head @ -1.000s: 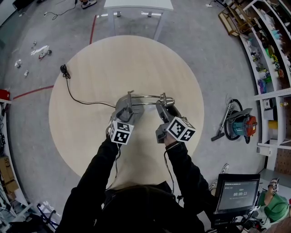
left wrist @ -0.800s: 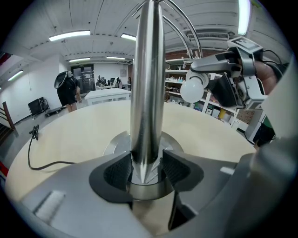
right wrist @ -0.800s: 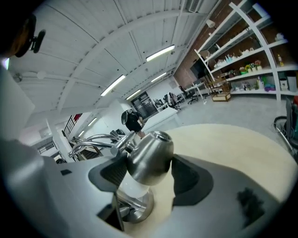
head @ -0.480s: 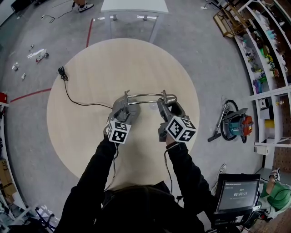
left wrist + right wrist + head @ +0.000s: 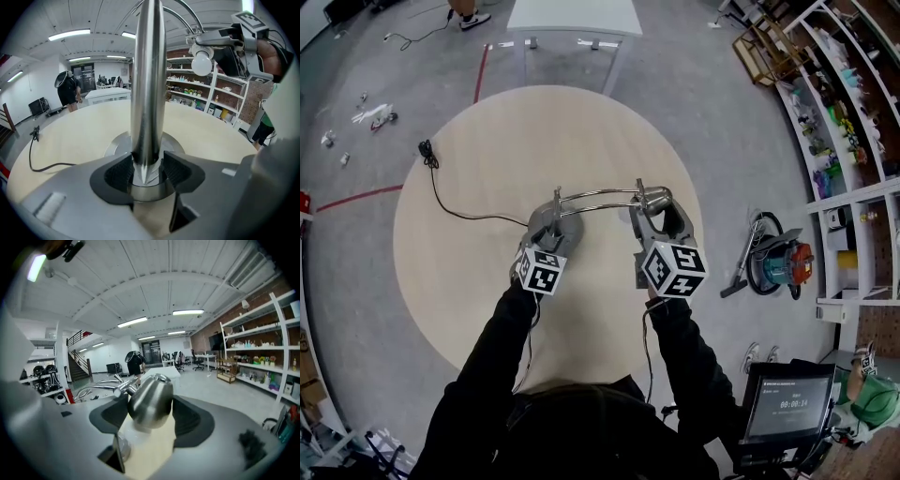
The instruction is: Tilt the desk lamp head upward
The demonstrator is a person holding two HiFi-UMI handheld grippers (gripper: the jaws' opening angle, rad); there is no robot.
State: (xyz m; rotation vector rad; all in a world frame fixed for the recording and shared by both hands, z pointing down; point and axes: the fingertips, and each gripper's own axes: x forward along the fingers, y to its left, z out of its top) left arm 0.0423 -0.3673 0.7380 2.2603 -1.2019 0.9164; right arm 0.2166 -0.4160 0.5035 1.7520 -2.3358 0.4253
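A chrome desk lamp stands on the round wooden table [image 5: 469, 281]. Its pole [image 5: 148, 93] rises from a round base [image 5: 117, 146], and my left gripper [image 5: 148, 171] is shut on the pole just above that base. A curved chrome arm [image 5: 595, 195] arcs right to the lamp head [image 5: 655, 198]. My right gripper [image 5: 150, 414] is shut on the metal lamp head [image 5: 149, 399], which is held between its dark pads. In the left gripper view the white bulb [image 5: 202, 63] shows under the head, facing down and left. In the head view the left gripper [image 5: 551, 223] and right gripper [image 5: 653, 216] are side by side.
A black power cord [image 5: 450, 202] trails left from the lamp base across the table. A white table [image 5: 572, 19] stands beyond the far edge. A vacuum cleaner [image 5: 773, 264] and shelves [image 5: 844, 141] are at the right, and a monitor [image 5: 787, 403] at the lower right.
My right gripper has risen and shifted slightly right with the lamp head, so the head now sits higher and the bulb shows more. The left gripper keeps its hold on the pole.
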